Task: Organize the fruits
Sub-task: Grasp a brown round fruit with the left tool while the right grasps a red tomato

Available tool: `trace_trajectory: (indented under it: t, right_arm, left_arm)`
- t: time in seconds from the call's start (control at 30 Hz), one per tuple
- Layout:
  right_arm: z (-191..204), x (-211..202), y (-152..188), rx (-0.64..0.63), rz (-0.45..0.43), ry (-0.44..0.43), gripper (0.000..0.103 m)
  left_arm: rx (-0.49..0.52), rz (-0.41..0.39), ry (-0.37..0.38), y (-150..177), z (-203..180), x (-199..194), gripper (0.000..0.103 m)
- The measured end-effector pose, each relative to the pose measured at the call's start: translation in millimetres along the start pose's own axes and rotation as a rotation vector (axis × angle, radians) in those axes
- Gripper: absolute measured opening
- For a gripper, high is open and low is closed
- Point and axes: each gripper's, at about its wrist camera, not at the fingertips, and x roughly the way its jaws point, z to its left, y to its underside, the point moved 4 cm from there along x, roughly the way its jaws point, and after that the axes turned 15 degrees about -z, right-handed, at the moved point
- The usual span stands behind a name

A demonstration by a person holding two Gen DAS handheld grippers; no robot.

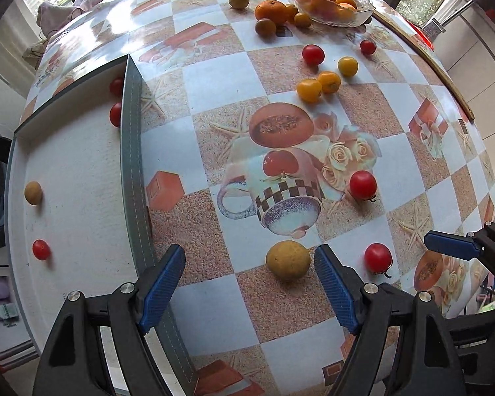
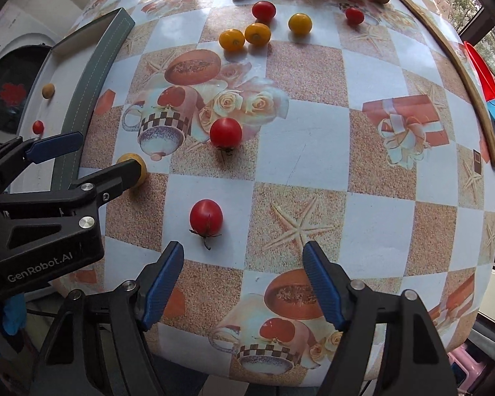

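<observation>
Right gripper (image 2: 242,283) open; tomato (image 2: 206,216) stem toward camera.

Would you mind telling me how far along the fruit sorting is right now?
Early stage. Done: the grey-rimmed white tray holds three small red tomatoes and one tan round fruit. In hand: nothing; the left gripper hangs open by a tan round fruit on the table, the right gripper open near a red tomato. Left: more red and yellow tomatoes, and oranges beside the glass bowl.
</observation>
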Motion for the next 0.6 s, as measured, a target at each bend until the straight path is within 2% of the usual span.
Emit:
trace_trajectory:
  t: [0.1, 0.23, 0.3, 0.33, 0.43, 0.47, 0.5, 0.53, 0.6]
  right_arm:
    - [3, 4, -1, -0.003, -0.012, -0.007, 0.062]
    - [22, 10, -5, -0.048, -0.041, -0.018, 0.059]
    - [29, 12, -7, -0.073, -0.051, -0.019, 0.057]
    - [32, 12, -8, -0.082, -0.055, -0.02, 0.055]
    - [40, 15, -15, -0.1, -0.056, -0.022, 0.033]
    - [39, 16, -16, -0.096, -0.051, -0.024, 0.023]
    - [39, 16, -16, -0.088, -0.048, -0.027, 0.022]
    - [33, 14, -17, -0.078, -0.045, -0.032, 0.022]
    - [30, 12, -20, -0.056, -0.04, -0.035, 0.022]
  left_arm:
    - [0.002, 0.016, -0.007, 2, -2, 6, 0.081]
    - [-0.005, 0.026, -0.019, 4, -3, 9, 0.08]
    - [-0.005, 0.047, -0.019, 7, -1, 12, 0.059]
    - [-0.005, 0.044, -0.023, 7, -2, 13, 0.059]
    - [-0.011, 0.039, -0.015, 8, -3, 13, 0.049]
    - [-0.008, 0.035, -0.008, 9, -4, 12, 0.04]
    - [-0.003, 0.034, -0.004, 8, -5, 12, 0.033]
    - [-0.002, 0.034, 0.002, 8, -6, 12, 0.029]
    - [-0.026, 0.037, 0.022, 7, -3, 11, 0.029]
